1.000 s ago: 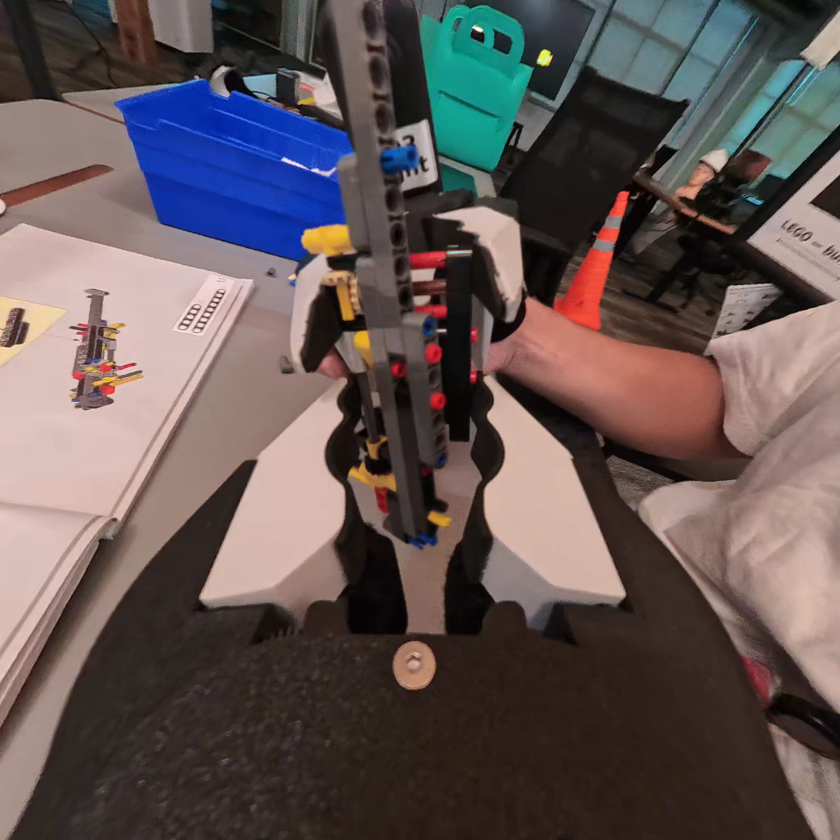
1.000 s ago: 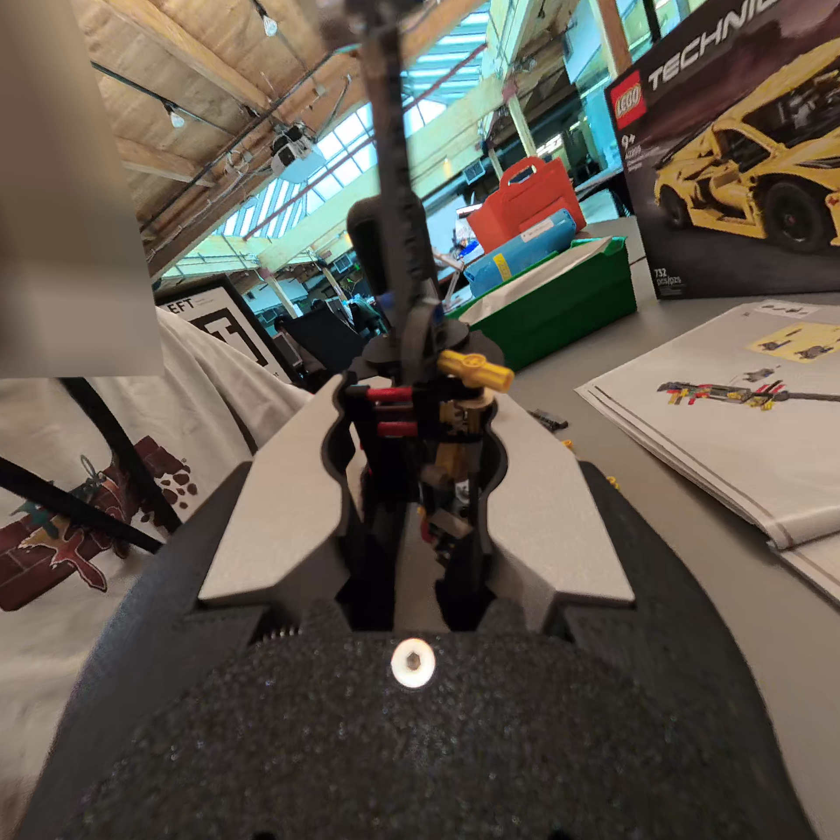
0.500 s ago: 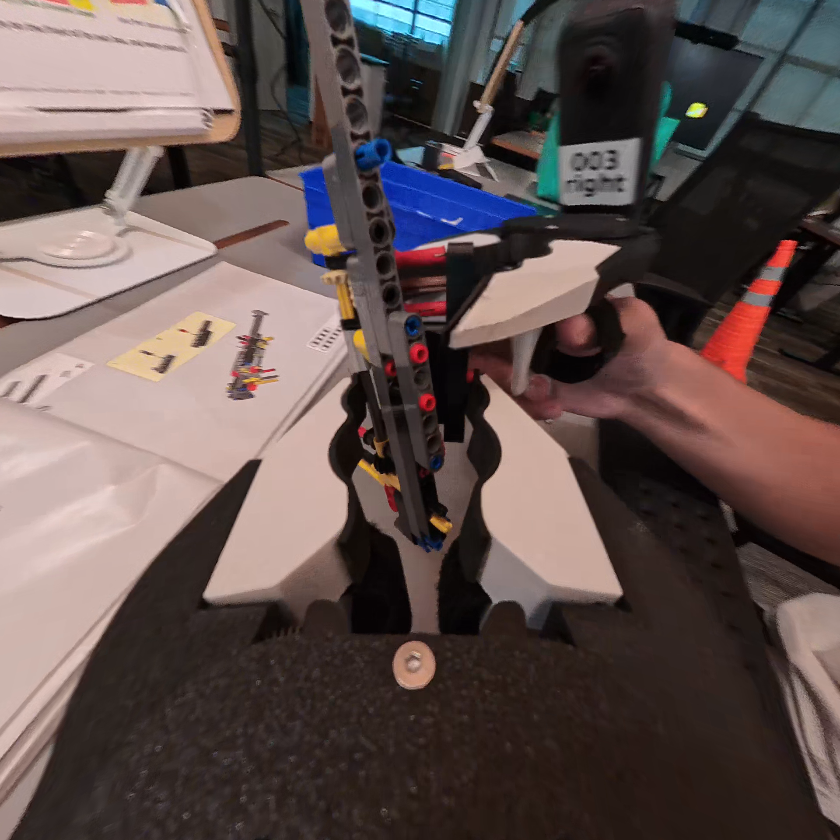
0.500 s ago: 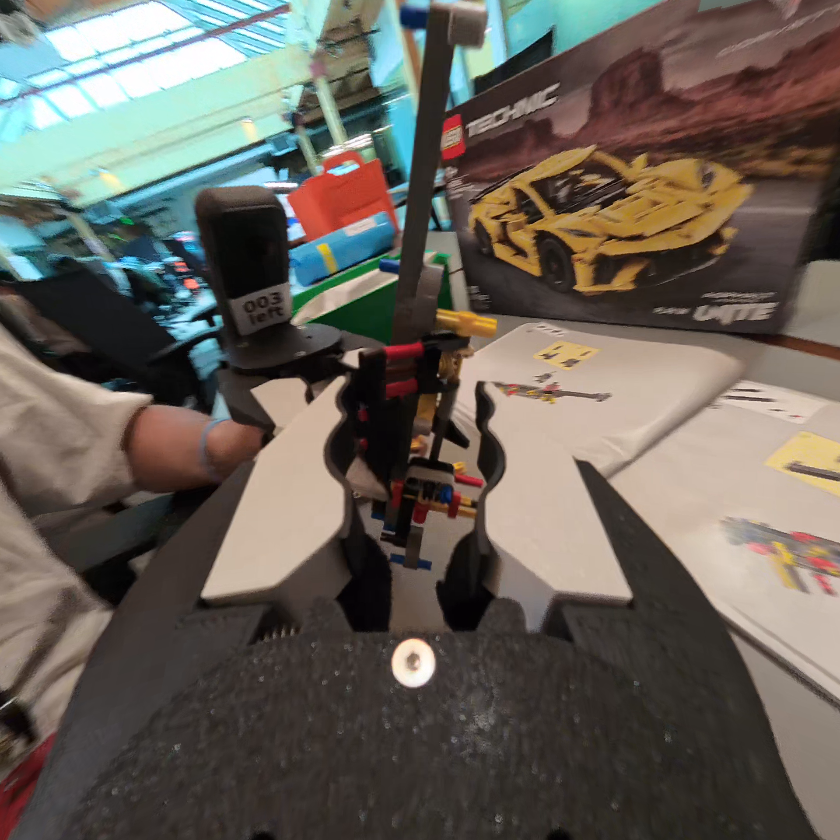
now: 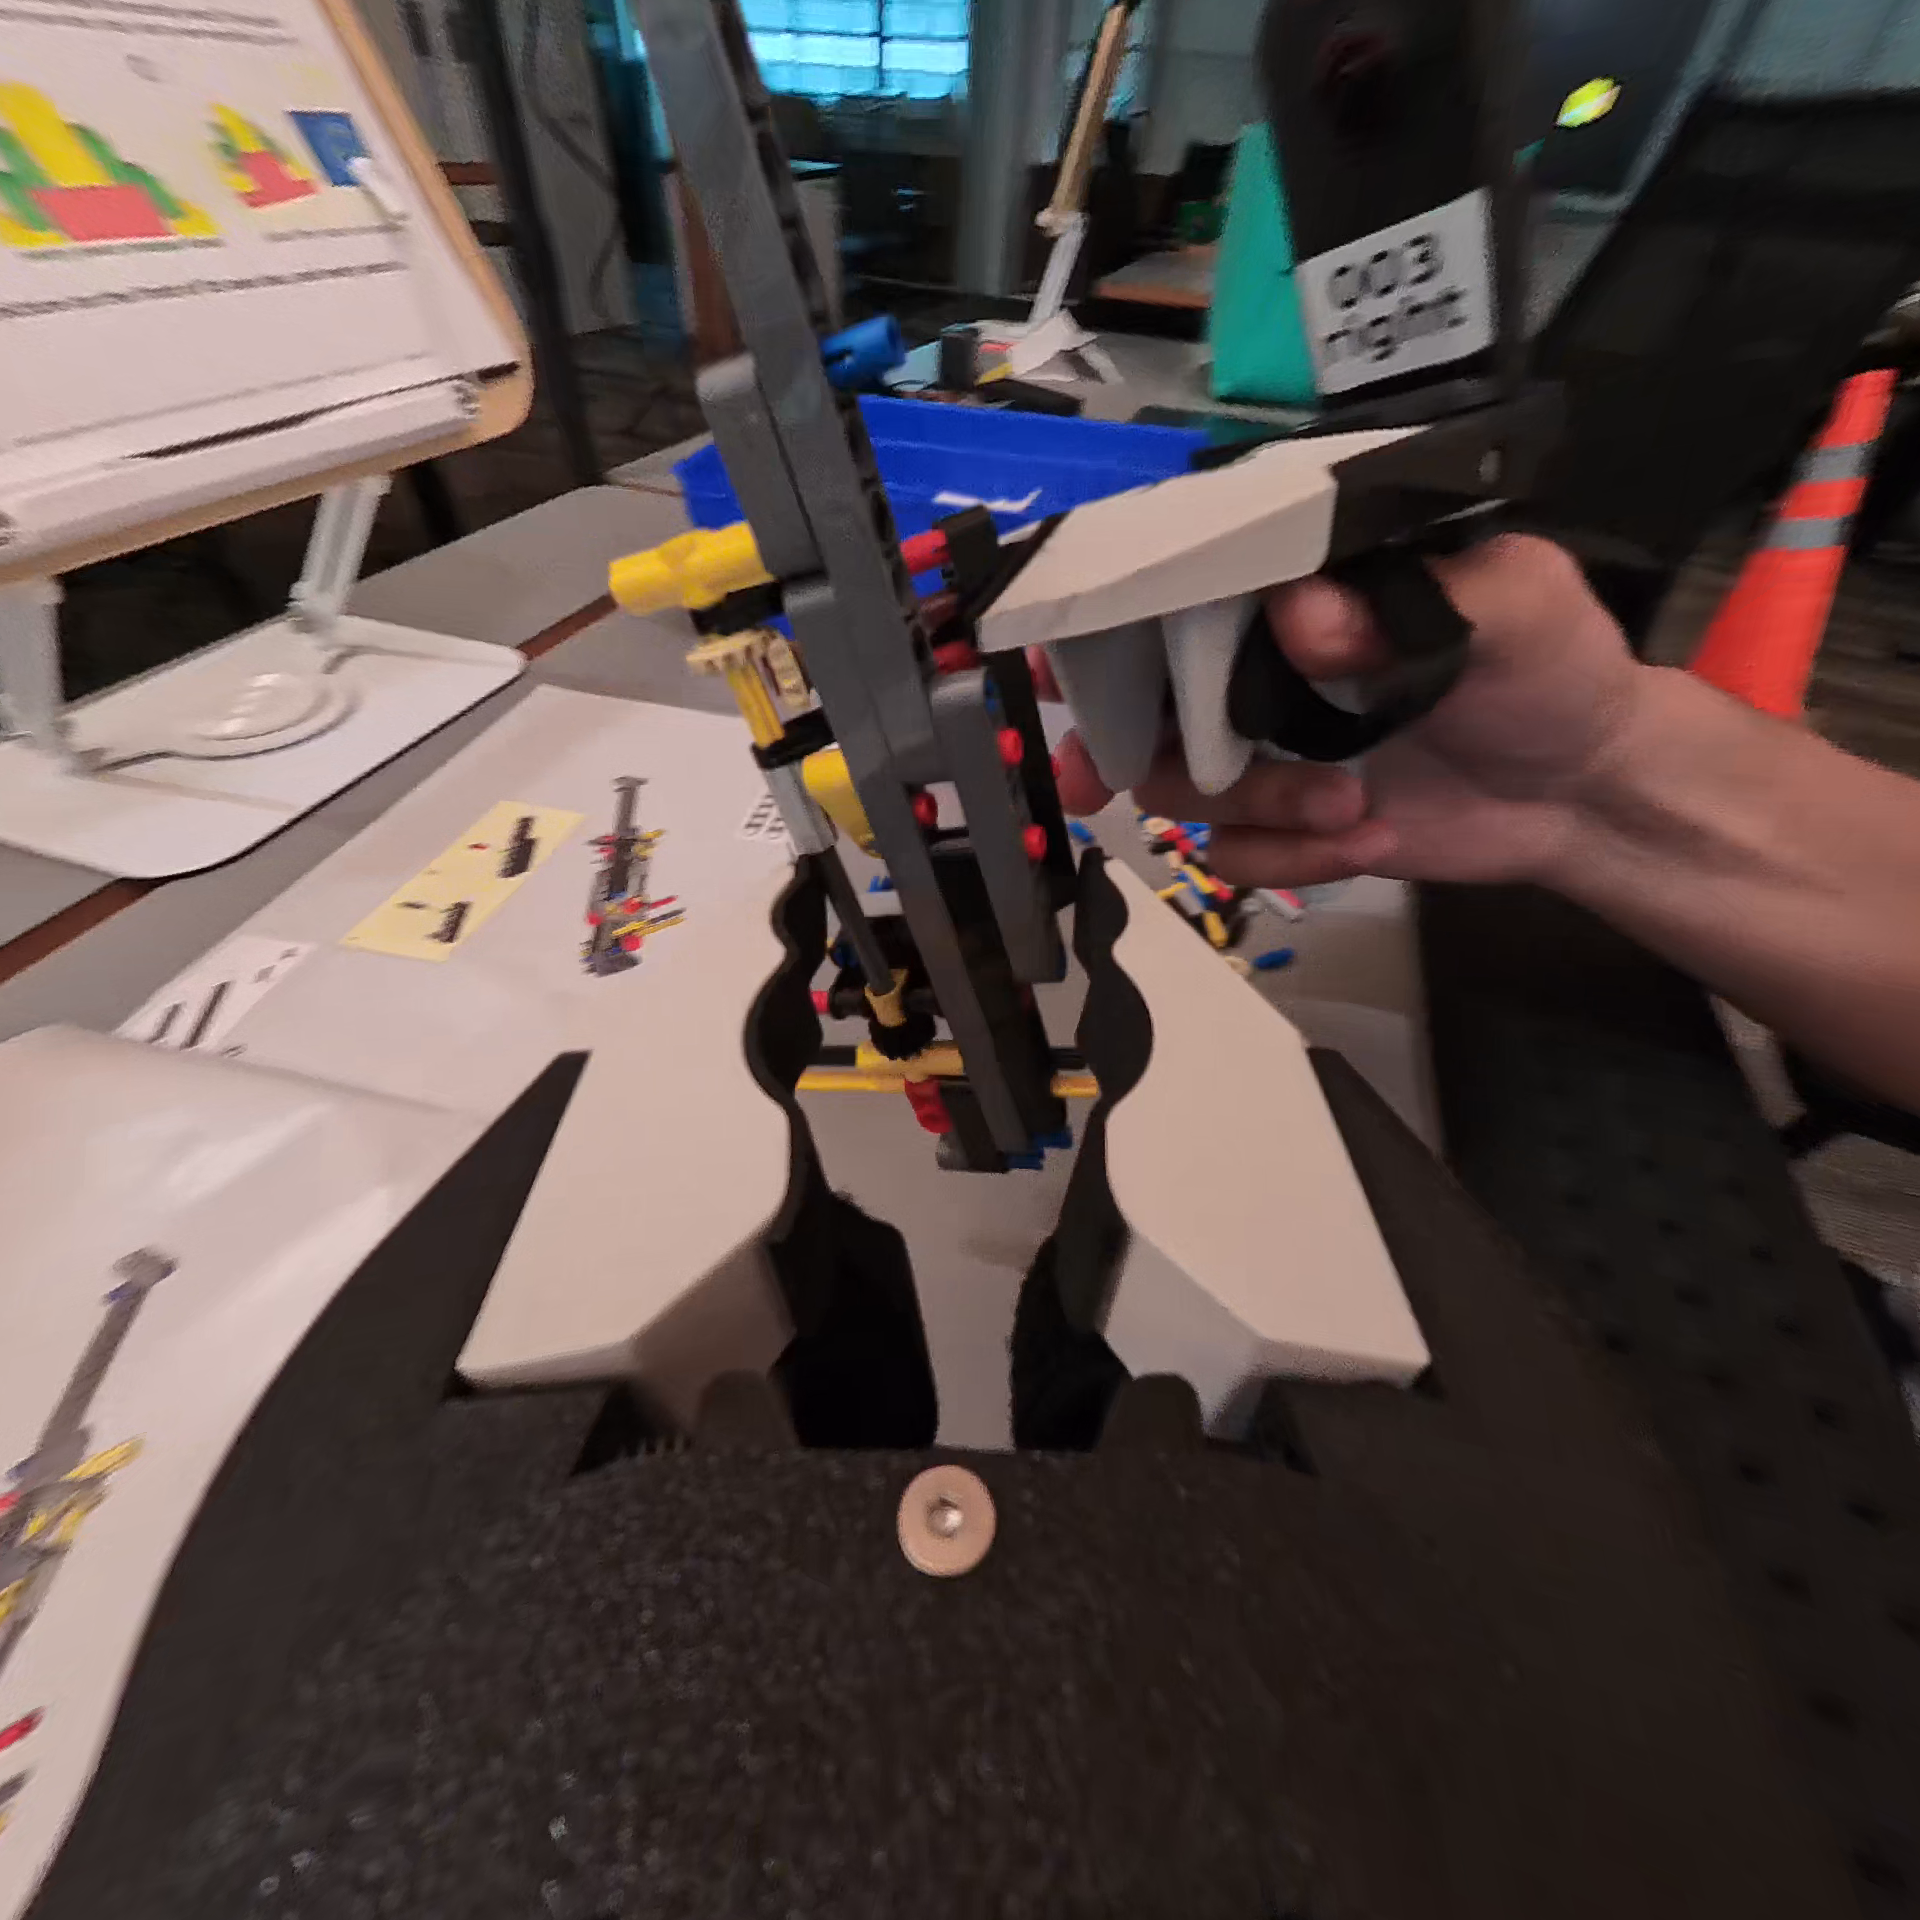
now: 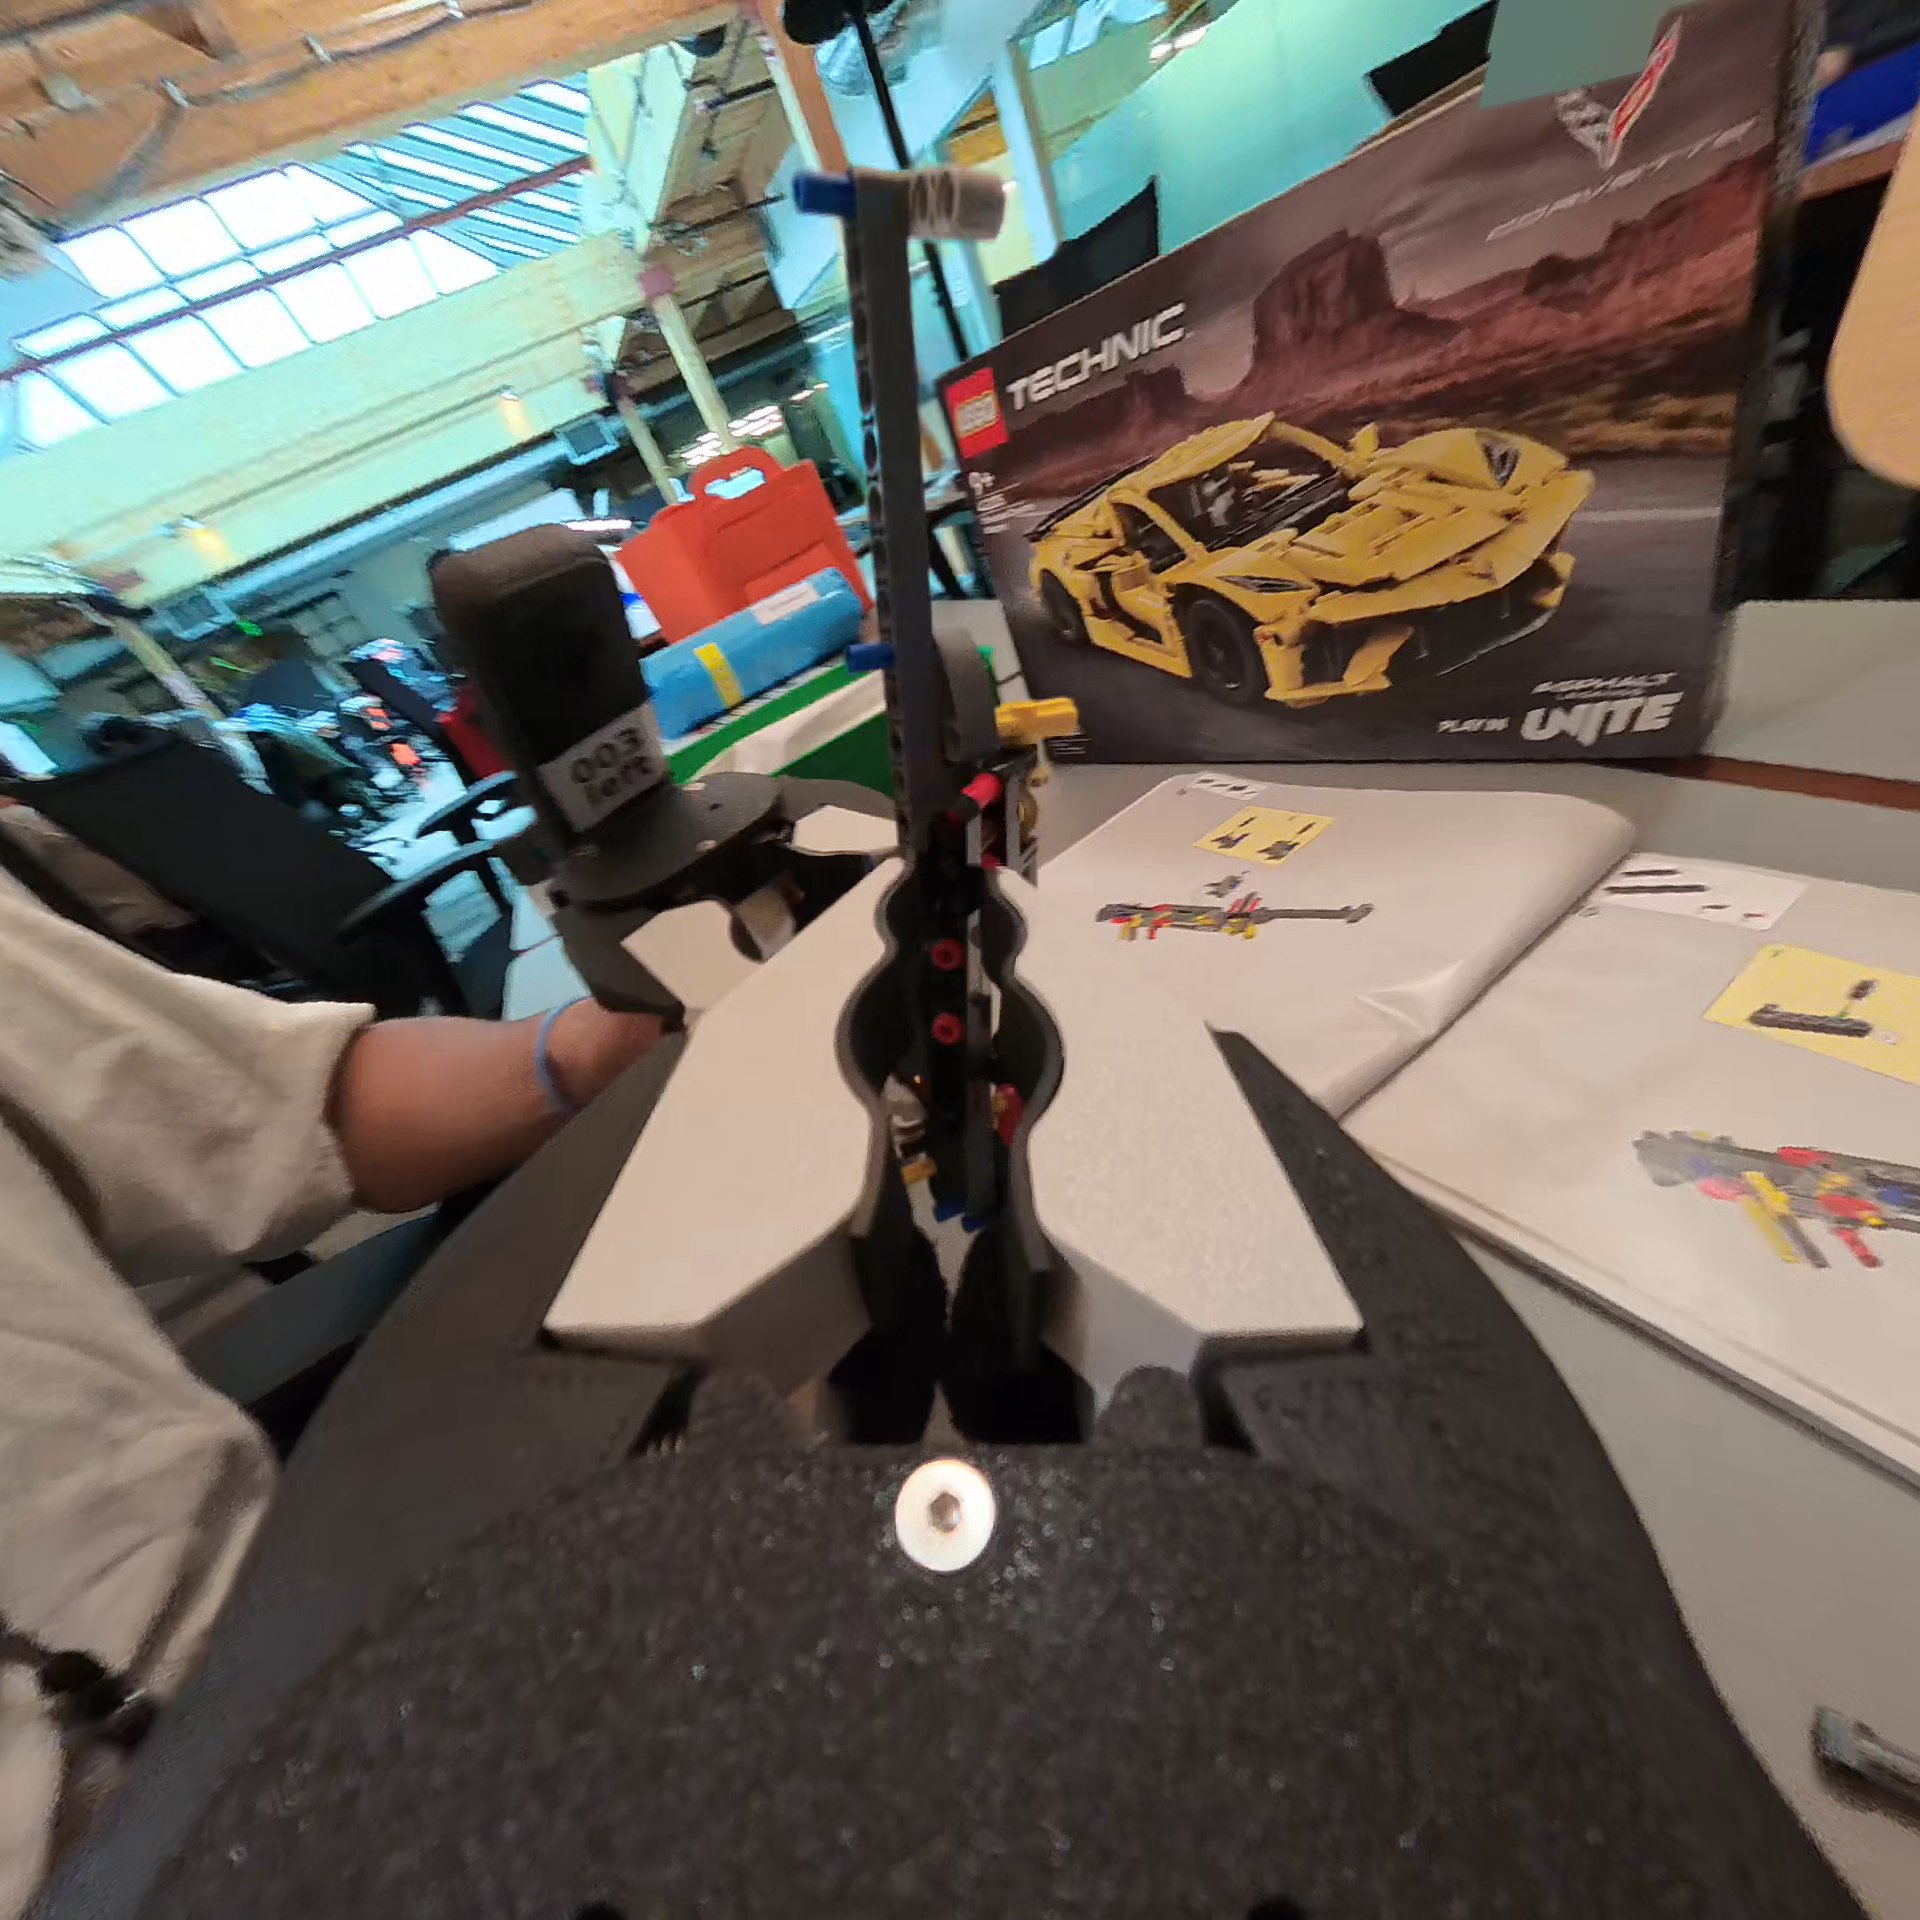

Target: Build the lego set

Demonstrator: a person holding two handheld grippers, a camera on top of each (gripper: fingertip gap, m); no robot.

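The lego assembly is a long grey beam with black beams, yellow axles and red and blue pins. It stands nearly upright in the air. My left gripper is shut on its lower end, and the yellow cross axle spans the gap between the fingers. My right gripper reaches in from the right and clamps the black beam side higher up. In the right wrist view, my right gripper is shut tight on the assembly, with the left gripper behind it on the left.
Open instruction booklets lie on the grey table. A blue bin, a pile of loose pieces, a picture board on a stand, the lego box and a small grey part are around. There is about 4 cm between the tips of the two grippers.
Both grippers have swung round together with the assembly between them, so the background has shifted. The right gripper's fingers stand closer together on the assembly than before.
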